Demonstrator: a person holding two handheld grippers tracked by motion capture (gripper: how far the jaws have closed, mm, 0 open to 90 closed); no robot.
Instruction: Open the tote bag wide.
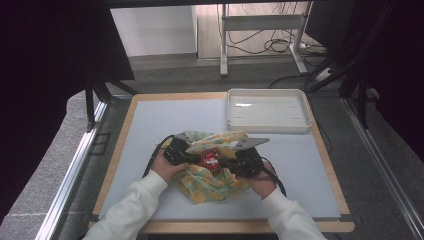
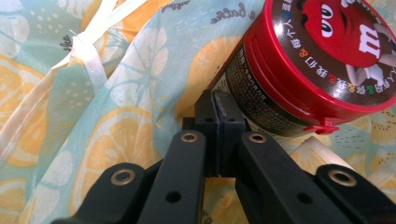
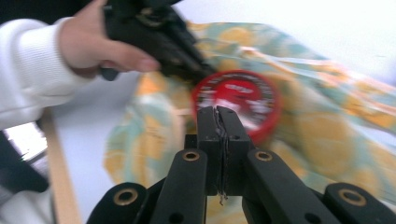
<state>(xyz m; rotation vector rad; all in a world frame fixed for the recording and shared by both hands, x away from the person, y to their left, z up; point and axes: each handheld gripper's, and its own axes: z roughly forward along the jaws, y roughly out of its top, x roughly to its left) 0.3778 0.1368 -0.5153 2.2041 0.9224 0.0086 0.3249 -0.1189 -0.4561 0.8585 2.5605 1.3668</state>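
A pale counter (image 1: 150,130) with a wooden rim carries a white tray (image 1: 268,111) at its far right corner, well apart from the work. Near the middle of the counter lies a crumpled cloth (image 1: 210,180), pale blue-green with a print of orange citrus slices and a whitish hem. On the cloth sits a round candy tub (image 1: 210,159) with a red lid that bears a cartoon face; in the left tongs' own view the tub (image 2: 299,79) appears tipped, its lid turned toward the camera and its dark side wall resting against the fabric (image 2: 140,93). A person in white sleeves holds a pair of tongs in each hand, one on either side of the tub. The left tongs (image 1: 176,152) are fully closed, and in their own view the tips (image 2: 217,109) lie against the cloth right at the base of the tub's wall; whether a fold of fabric is pinched between them cannot be told. The right tongs (image 1: 245,162) are also closed, and their own view, blurred, shows the tips (image 3: 217,123) just short of the tub (image 3: 236,100), with a thin pale sliver in the seam between them that cannot be identified. The tub lies straight ahead of both, and the left tongs appear nearer.
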